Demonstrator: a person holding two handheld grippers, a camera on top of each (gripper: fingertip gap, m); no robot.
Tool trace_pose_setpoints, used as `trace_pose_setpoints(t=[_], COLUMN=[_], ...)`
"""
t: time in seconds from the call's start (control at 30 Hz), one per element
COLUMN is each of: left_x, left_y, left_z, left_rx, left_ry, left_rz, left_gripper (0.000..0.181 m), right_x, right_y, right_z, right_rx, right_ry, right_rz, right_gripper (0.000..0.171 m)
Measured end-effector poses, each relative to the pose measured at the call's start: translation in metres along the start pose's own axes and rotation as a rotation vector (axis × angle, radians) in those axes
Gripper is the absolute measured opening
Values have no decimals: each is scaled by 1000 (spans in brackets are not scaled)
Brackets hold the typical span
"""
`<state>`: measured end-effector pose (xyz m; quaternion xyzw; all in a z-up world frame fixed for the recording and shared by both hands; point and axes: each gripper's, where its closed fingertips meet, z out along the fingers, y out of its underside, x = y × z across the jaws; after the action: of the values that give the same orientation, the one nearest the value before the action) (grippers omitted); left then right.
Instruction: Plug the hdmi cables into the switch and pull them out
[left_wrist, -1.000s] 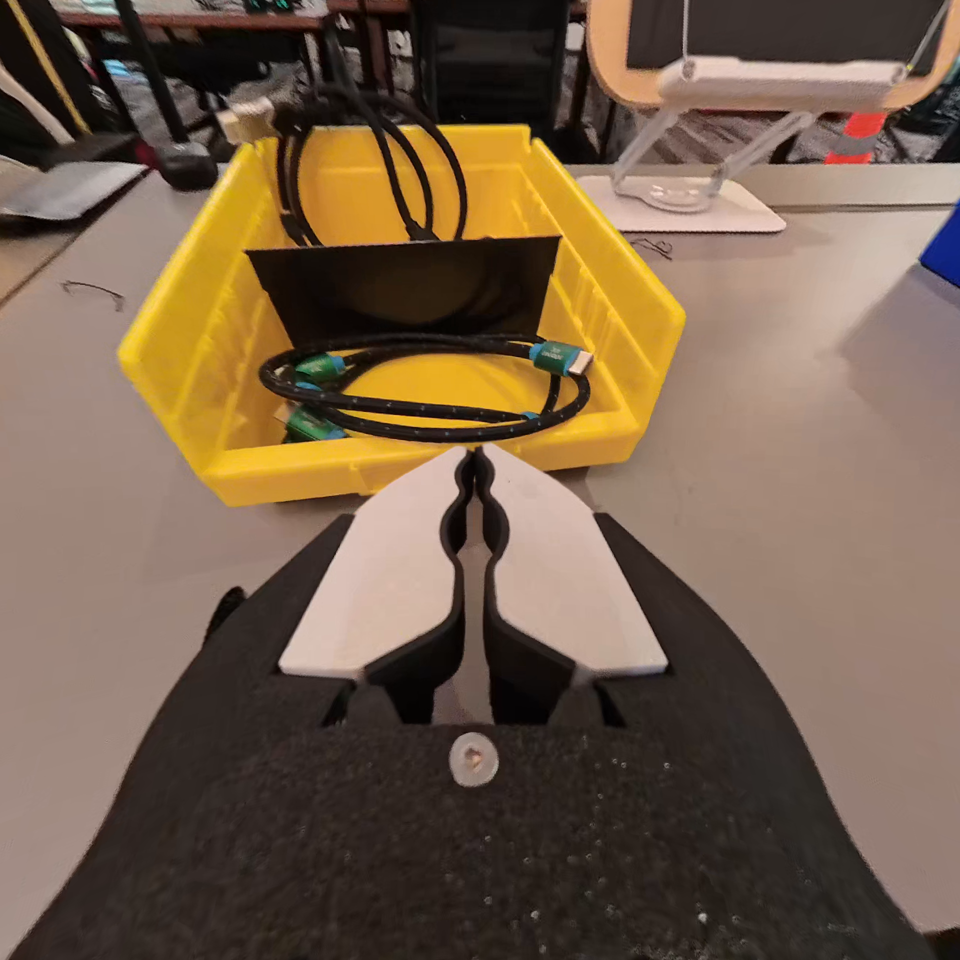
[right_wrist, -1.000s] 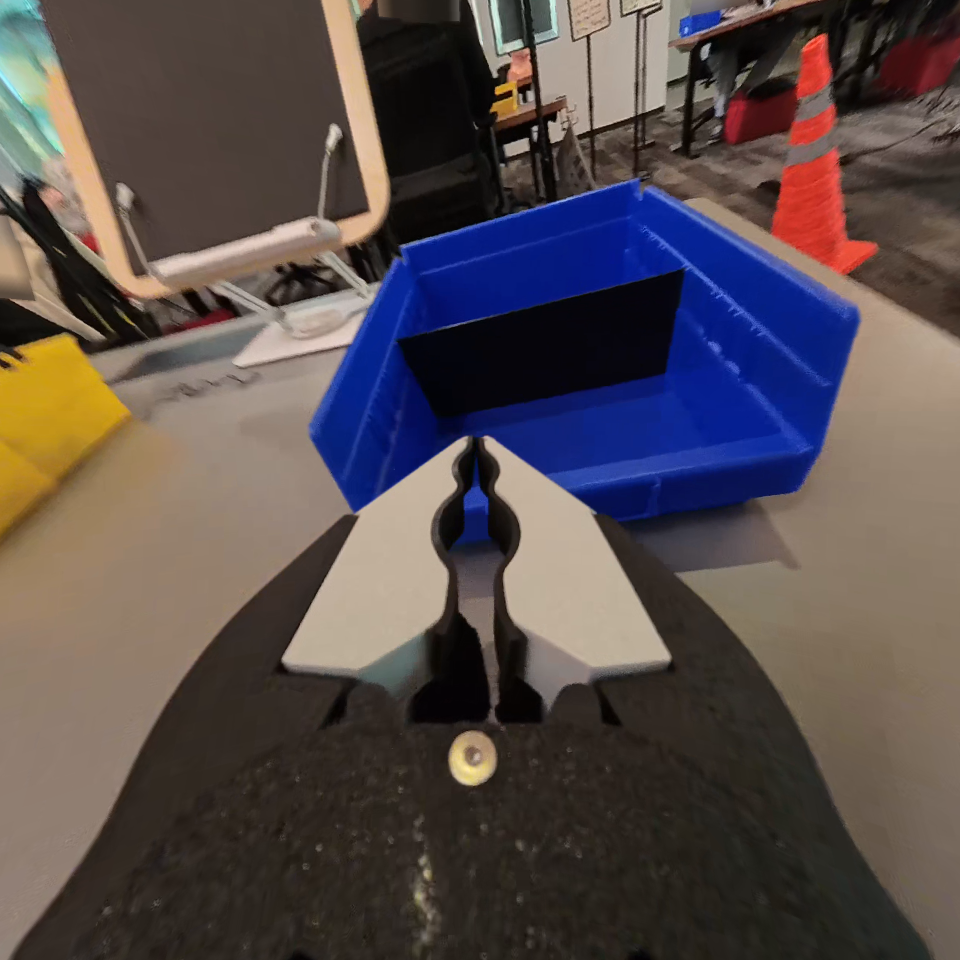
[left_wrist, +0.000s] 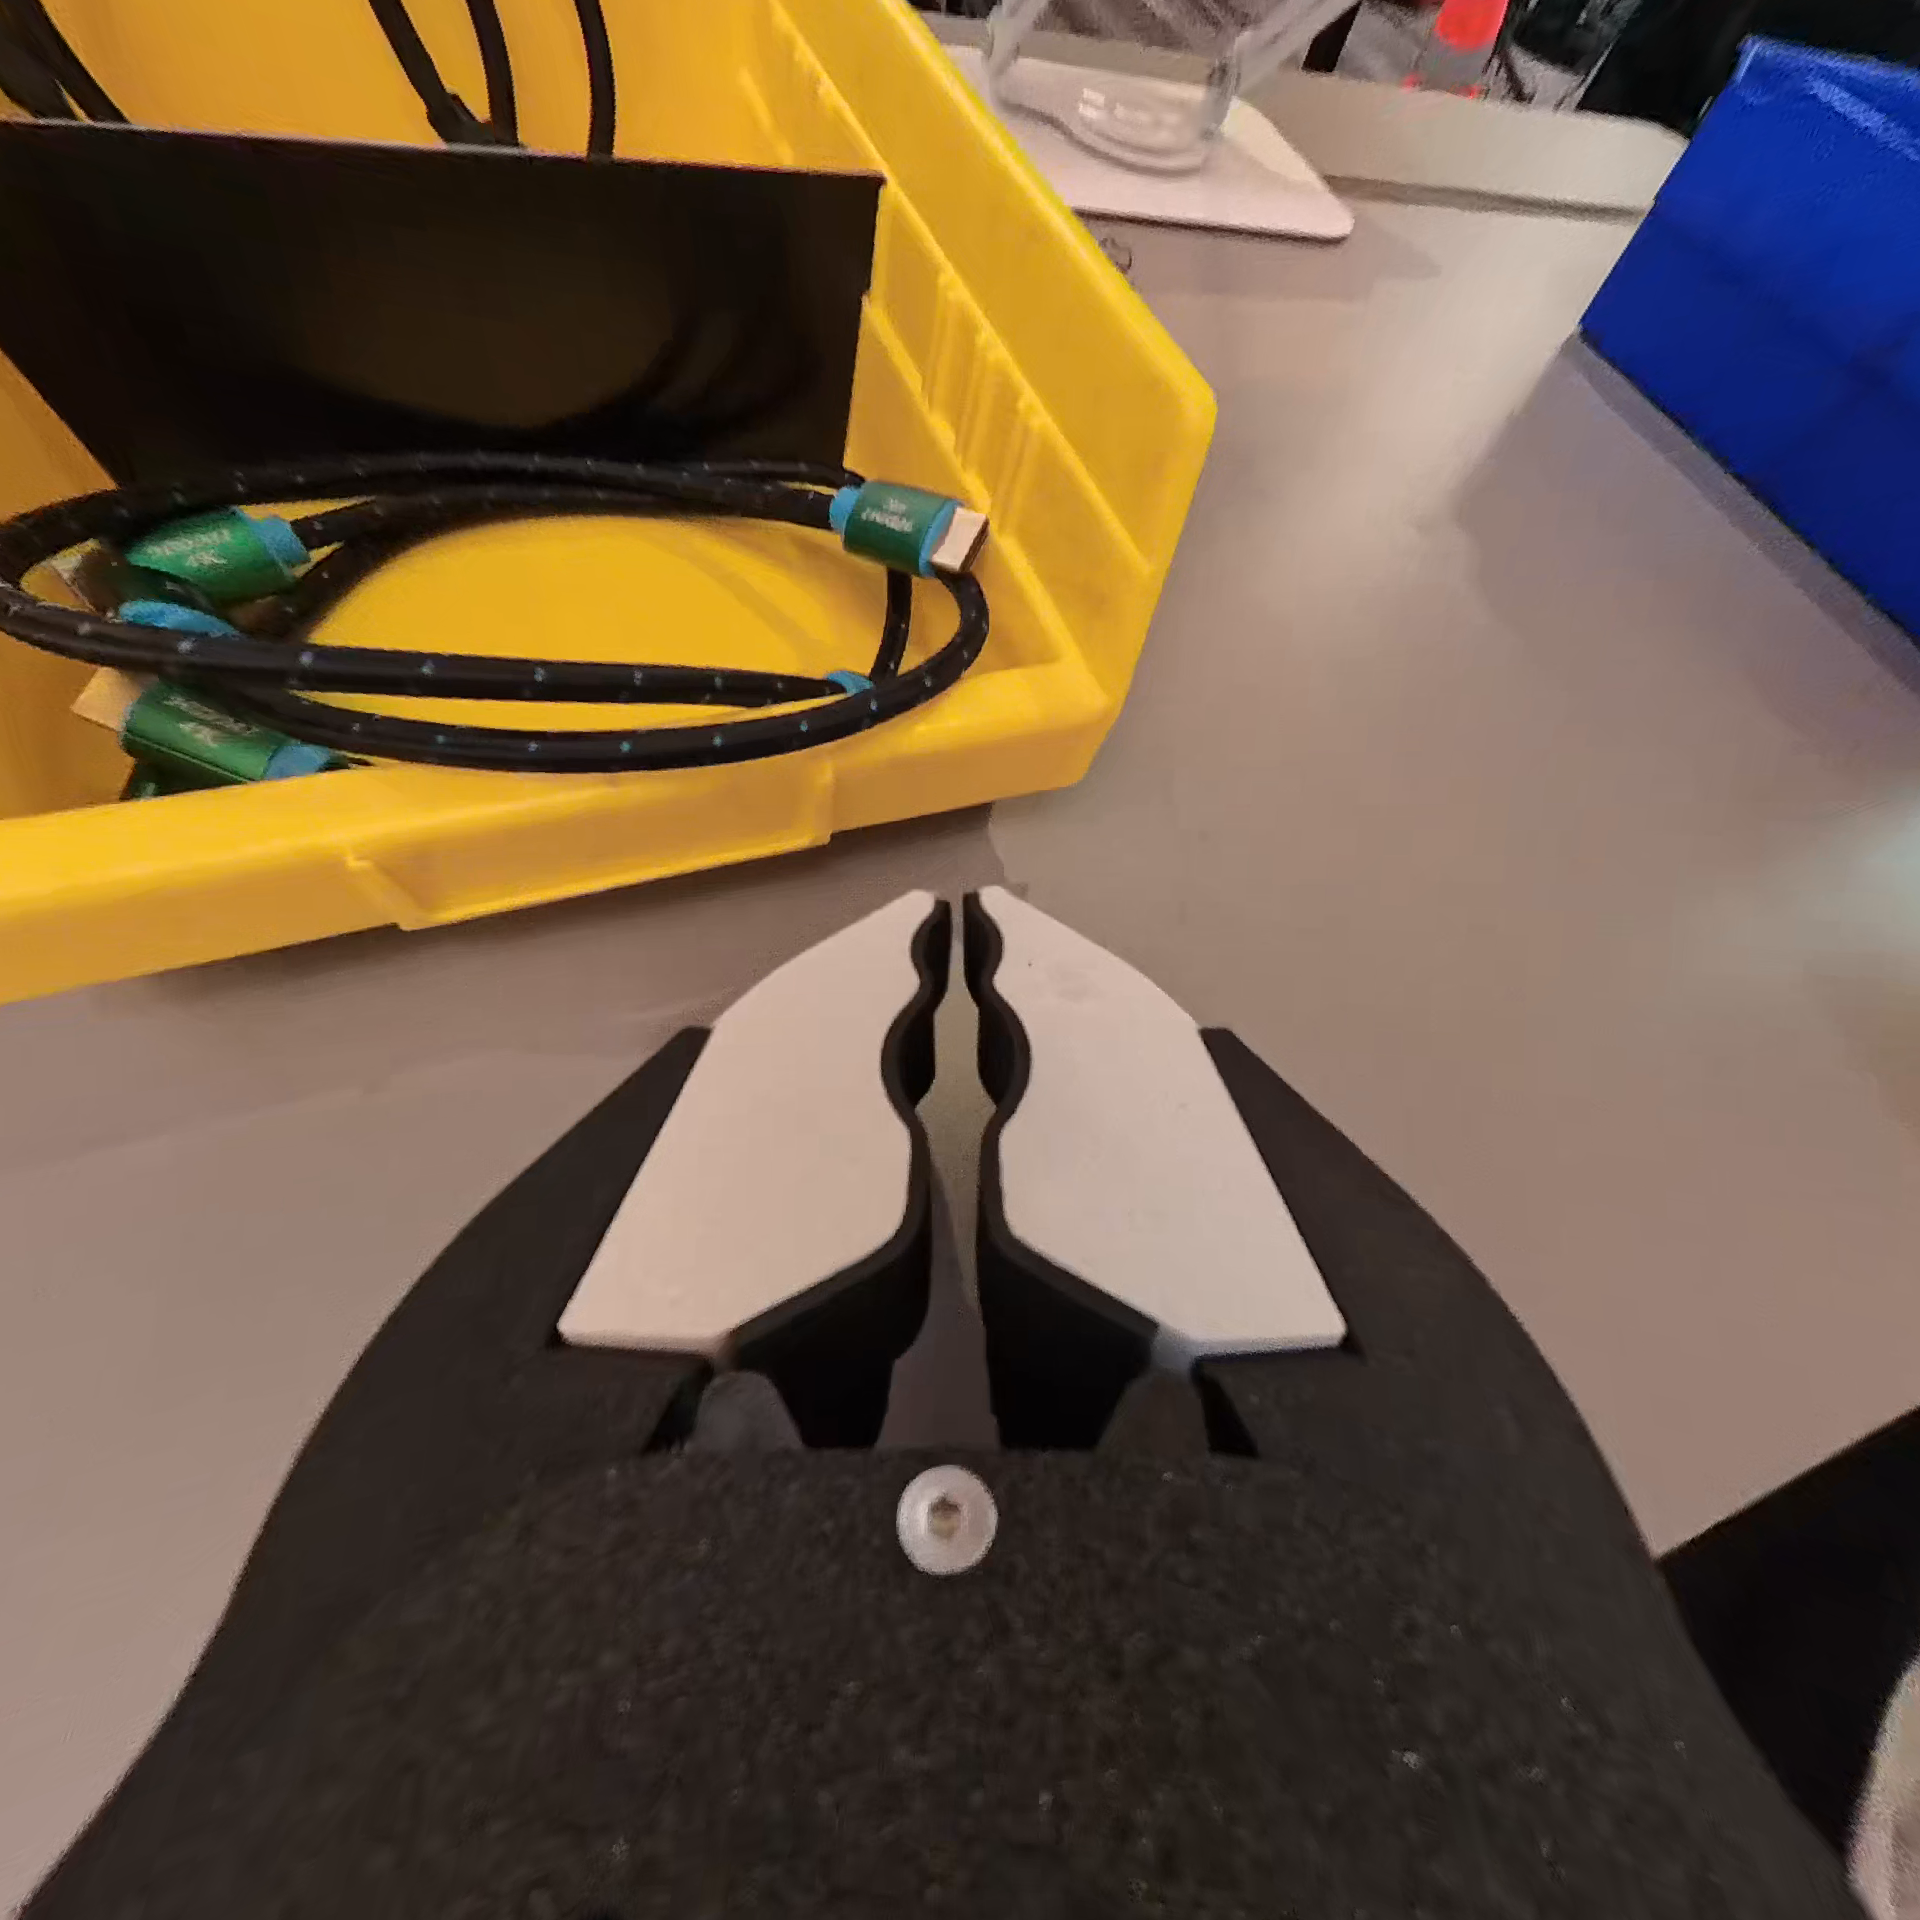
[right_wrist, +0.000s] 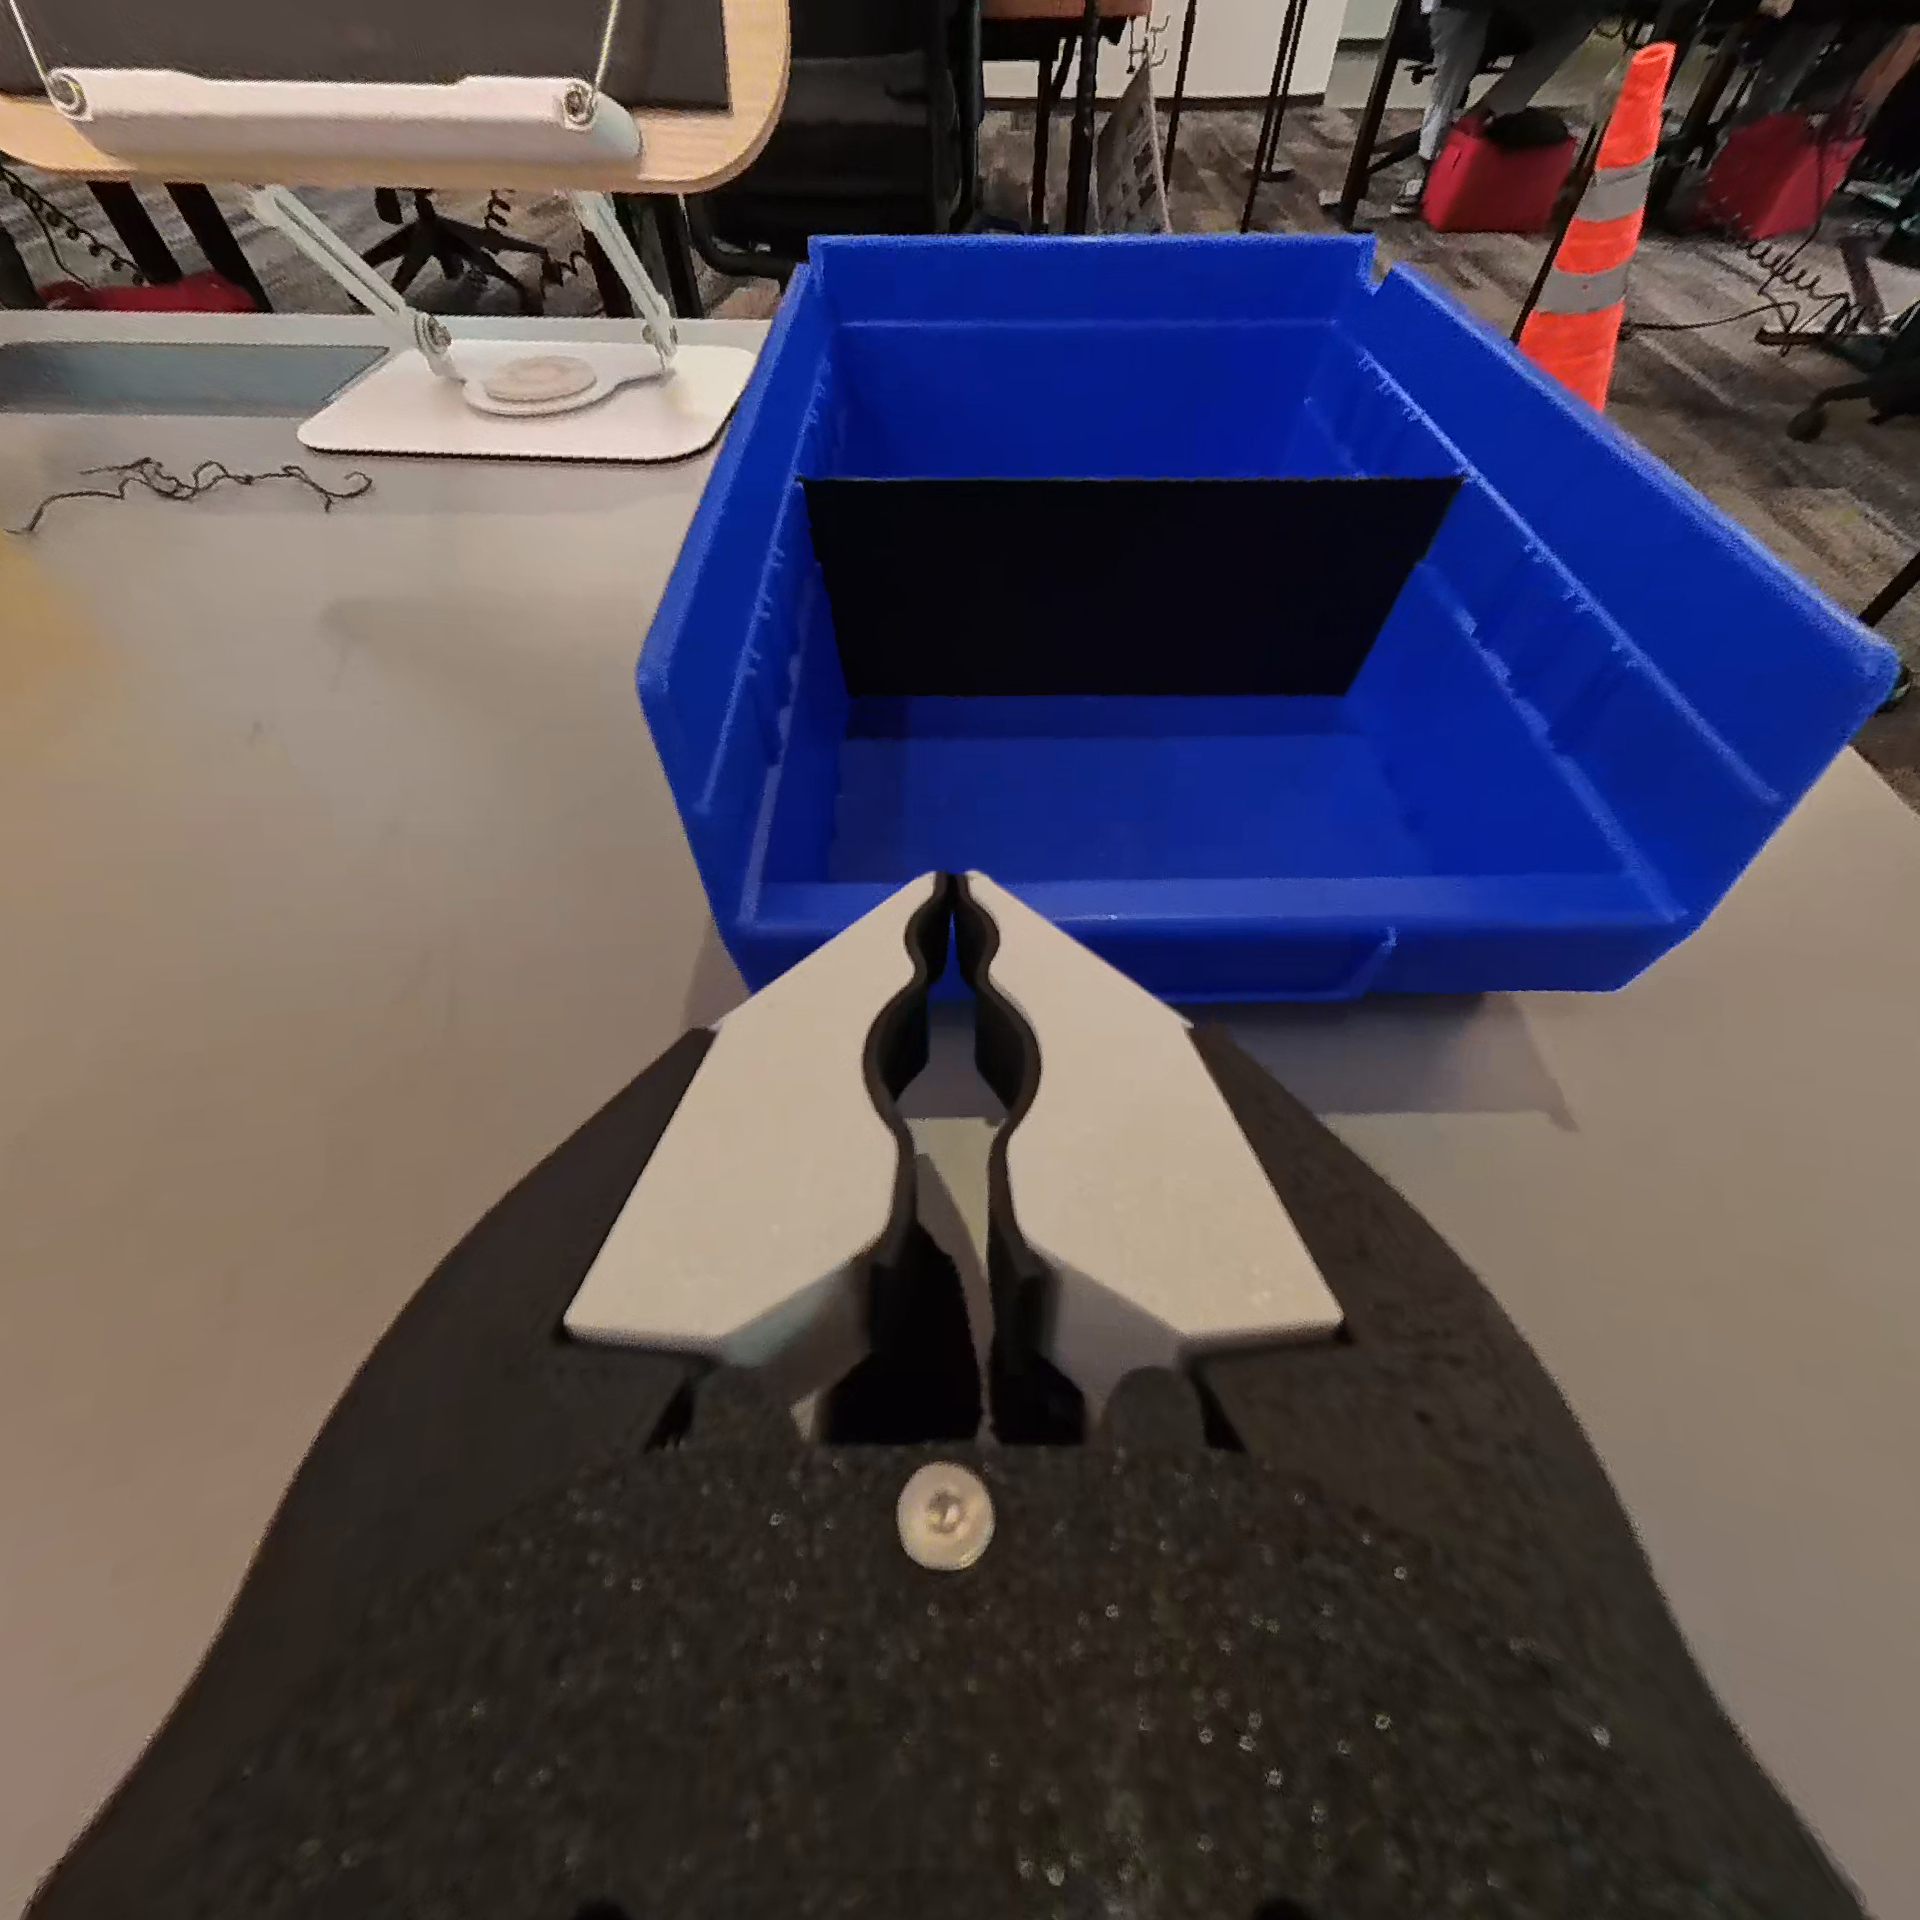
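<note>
Both claws empty, cable ahead-left

My left claw (left_wrist: 957, 902), closed like my right claw (right_wrist: 953, 881), is nearer the cable (left_wrist: 540, 665); its plug (left_wrist: 909, 525) points right.

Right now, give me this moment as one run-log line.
left hand-held gripper: shut, empty | right hand-held gripper: shut, empty | cables: in yellow bin | blue bin: near compartment empty

Lab workspace: grey table (right_wrist: 312, 831), storage bins, traffic cone (right_wrist: 1590, 229), office chairs.
</note>
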<state>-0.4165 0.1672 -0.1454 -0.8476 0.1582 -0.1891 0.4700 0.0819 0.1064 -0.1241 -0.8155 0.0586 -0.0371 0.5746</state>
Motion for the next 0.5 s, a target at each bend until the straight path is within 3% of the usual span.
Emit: trace_pose_setpoints(t=[0.33,0.5], left_x=[6,10], left_y=[-3,-2], left_z=[-3,-5], left_rx=[-5,-39], left_ry=[-21,-30], left_rz=[120,171], left_gripper=[0,0], right_x=[-6,-24], right_y=[-9,-4], right_z=[-6,-5], right_rx=[65,39], right_ry=[-36,-159], right_rz=[51,172], right_gripper=[0,0])
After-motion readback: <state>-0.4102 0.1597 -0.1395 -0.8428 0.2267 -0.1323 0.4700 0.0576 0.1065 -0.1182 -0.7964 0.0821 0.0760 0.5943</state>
